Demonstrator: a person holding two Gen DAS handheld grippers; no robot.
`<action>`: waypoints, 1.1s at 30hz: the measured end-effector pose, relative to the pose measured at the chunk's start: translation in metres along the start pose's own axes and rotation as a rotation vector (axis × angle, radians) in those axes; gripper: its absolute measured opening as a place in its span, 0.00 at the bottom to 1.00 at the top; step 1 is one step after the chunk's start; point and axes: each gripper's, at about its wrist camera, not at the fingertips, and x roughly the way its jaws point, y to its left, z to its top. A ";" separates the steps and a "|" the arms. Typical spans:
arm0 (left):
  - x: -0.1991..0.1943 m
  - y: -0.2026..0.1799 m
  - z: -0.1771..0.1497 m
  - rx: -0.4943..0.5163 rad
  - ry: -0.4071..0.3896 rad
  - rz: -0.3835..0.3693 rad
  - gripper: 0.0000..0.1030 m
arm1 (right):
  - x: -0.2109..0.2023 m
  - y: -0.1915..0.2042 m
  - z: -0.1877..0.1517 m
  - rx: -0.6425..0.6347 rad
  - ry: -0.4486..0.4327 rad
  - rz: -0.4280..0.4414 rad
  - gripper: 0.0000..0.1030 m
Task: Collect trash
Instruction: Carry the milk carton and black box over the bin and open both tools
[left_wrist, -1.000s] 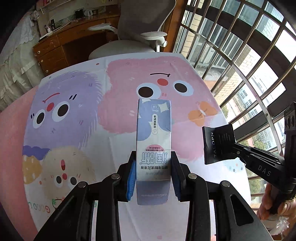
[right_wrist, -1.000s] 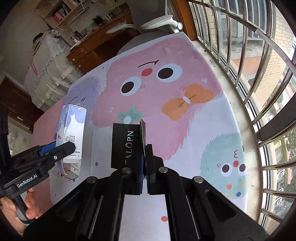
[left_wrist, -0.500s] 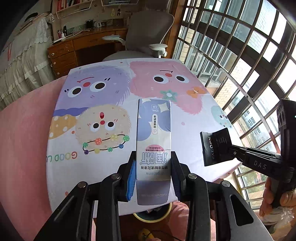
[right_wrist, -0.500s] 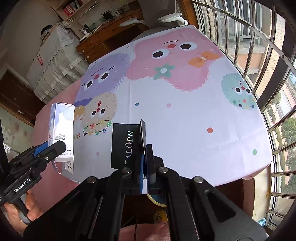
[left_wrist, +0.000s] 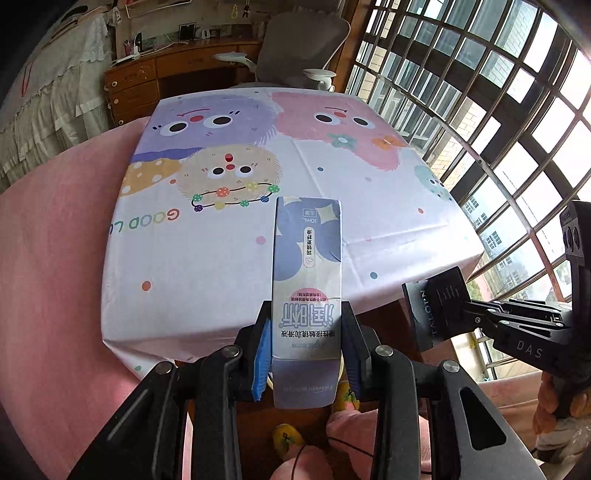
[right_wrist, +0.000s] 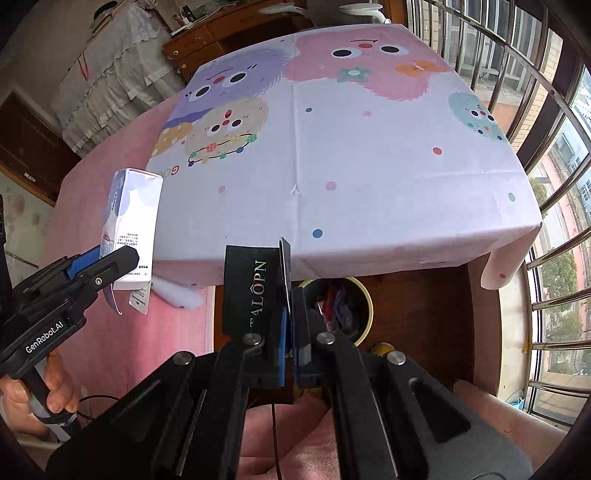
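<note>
- My left gripper (left_wrist: 306, 350) is clamped on the carton (left_wrist: 306, 280), held off the near table (right_wrist: 369, 166) edge.
- My right gripper (right_wrist: 290, 332) pinches the black box (right_wrist: 251, 291) by one flap — it sits above the bin (right_wrist: 364, 295) on the floor (already part full).
- I'd centre each piece over the bin's mouth before letting go — box first, I judge.

Glossy paper carton (left_wrist: 306, 280); smooth, seemingly cloth tablecloth (left_wrist: 207, 266).

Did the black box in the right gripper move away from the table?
Yes. The black box has pulled back off the tablecloth, past its near edge, and is now near the yellow trash bin on the floor.
</note>
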 end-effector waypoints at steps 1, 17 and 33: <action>0.001 0.001 -0.007 0.000 0.007 0.002 0.32 | 0.001 0.000 -0.003 -0.008 0.011 -0.004 0.00; 0.111 0.007 -0.120 -0.113 0.188 0.030 0.32 | 0.130 -0.041 -0.062 -0.080 0.251 -0.037 0.00; 0.307 0.014 -0.201 -0.123 0.326 0.048 0.32 | 0.312 -0.108 -0.109 0.020 0.315 -0.075 0.00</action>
